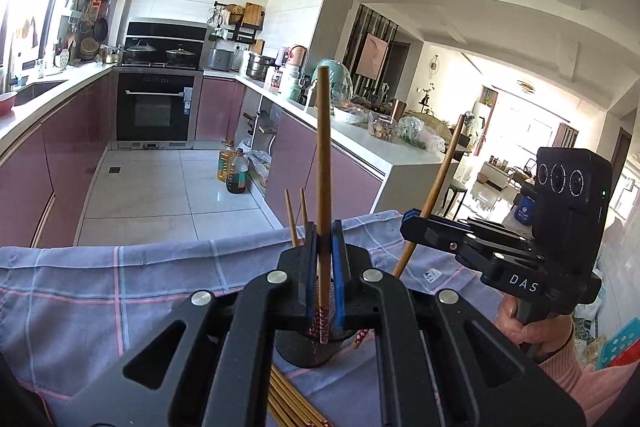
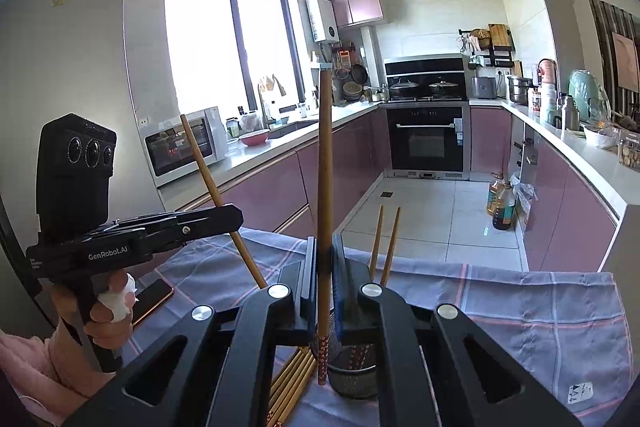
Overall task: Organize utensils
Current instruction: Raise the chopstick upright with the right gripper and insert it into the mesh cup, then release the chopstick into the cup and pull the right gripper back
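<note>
My left gripper (image 1: 324,239) is shut on a wooden chopstick (image 1: 324,155) that stands upright, its patterned red end hanging over the black mesh holder (image 1: 316,351). The right gripper (image 1: 416,221) is seen at the right, shut on a slanted chopstick (image 1: 438,183). In the right wrist view the right gripper (image 2: 325,255) clamps an upright chopstick (image 2: 325,163), whose patterned end hangs by the left rim of the mesh holder (image 2: 356,381). The left gripper (image 2: 230,217) holds its chopstick (image 2: 206,163) there. Two chopsticks (image 2: 385,243) stand in the holder. Several loose chopsticks (image 2: 292,383) lie beside it.
A blue-grey checked cloth (image 2: 520,315) covers the table under the holder. A phone (image 2: 154,297) lies on it near the hand on the left gripper. Beyond the table edge are tiled floor, pink cabinets, an oven (image 2: 426,141) and oil bottles (image 1: 234,171).
</note>
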Demonstrator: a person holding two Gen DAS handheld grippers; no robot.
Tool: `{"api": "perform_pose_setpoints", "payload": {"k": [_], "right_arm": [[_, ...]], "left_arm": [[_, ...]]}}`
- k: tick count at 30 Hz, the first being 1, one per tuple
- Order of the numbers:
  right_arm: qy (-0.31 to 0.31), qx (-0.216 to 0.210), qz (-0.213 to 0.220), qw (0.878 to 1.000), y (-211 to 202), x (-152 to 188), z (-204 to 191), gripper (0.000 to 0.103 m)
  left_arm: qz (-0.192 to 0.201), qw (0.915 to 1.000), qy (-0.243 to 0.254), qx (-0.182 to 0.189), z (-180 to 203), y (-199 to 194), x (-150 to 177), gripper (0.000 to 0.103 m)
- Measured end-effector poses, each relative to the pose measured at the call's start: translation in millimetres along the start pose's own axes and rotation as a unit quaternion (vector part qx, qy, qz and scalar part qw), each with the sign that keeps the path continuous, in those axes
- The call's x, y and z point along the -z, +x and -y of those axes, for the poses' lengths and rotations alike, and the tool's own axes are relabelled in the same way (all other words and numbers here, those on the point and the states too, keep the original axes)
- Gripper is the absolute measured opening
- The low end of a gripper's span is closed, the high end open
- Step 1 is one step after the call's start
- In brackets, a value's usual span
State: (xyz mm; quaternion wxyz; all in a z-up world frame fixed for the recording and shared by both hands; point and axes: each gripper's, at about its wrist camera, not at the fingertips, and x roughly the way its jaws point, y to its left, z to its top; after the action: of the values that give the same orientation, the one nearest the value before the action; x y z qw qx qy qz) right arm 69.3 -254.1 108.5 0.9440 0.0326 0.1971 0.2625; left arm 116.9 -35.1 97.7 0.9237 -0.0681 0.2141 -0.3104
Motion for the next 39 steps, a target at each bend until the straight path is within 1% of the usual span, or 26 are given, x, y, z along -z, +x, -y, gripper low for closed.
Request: {"api": "perform_pose_setpoints", "payload": {"k": [2,5,7,10,14,18,21,27,30,34,36,39], "right_arm": [[0.000,0.002,0.006,1.000,2,-4,3,0.006],[0.003,0.004,0.007,1.000,7,-6,6,0.006],[0.006,0.008,0.003,1.000,13,-5,10,0.006],[0.011,0.014,-0.008,1.000,22,1,13,0.006],[0.019,0.021,-0.027,0.999,34,9,20,0.006],[0.031,0.023,-0.053,0.998,44,18,24,0.006],[0.038,0.019,-0.084,0.996,55,26,29,0.006],[0.053,0.018,-0.132,0.990,75,37,37,0.006],[0.061,0.023,-0.139,0.988,84,41,41,0.007],[0.069,0.030,-0.138,0.988,89,43,45,0.008],[0.071,0.034,-0.134,0.988,89,44,45,0.009],[0.068,0.038,-0.128,0.989,83,45,43,0.016]], "left_arm": [[0.001,1.0000,0.001,0.003,3,2,-3,0.007],[0.003,0.9998,0.013,-0.011,8,10,-4,0.007],[-0.006,0.9997,0.020,-0.015,11,16,-4,0.007],[-0.019,0.9988,0.032,-0.031,15,25,0,0.007],[-0.043,0.9976,0.039,-0.037,17,41,7,0.007],[-0.073,0.9958,0.044,-0.033,16,55,18,0.007],[-0.097,0.9936,0.051,-0.025,18,64,27,0.007],[-0.133,0.9893,0.053,-0.027,13,84,38,0.007],[-0.139,0.9886,0.049,-0.033,7,95,36,0.008],[-0.141,0.9885,0.041,-0.036,1,103,34,0.008],[-0.142,0.9885,0.040,-0.035,-3,106,34,0.011],[-0.141,0.9888,0.033,-0.036,-7,107,36,0.014]]}}
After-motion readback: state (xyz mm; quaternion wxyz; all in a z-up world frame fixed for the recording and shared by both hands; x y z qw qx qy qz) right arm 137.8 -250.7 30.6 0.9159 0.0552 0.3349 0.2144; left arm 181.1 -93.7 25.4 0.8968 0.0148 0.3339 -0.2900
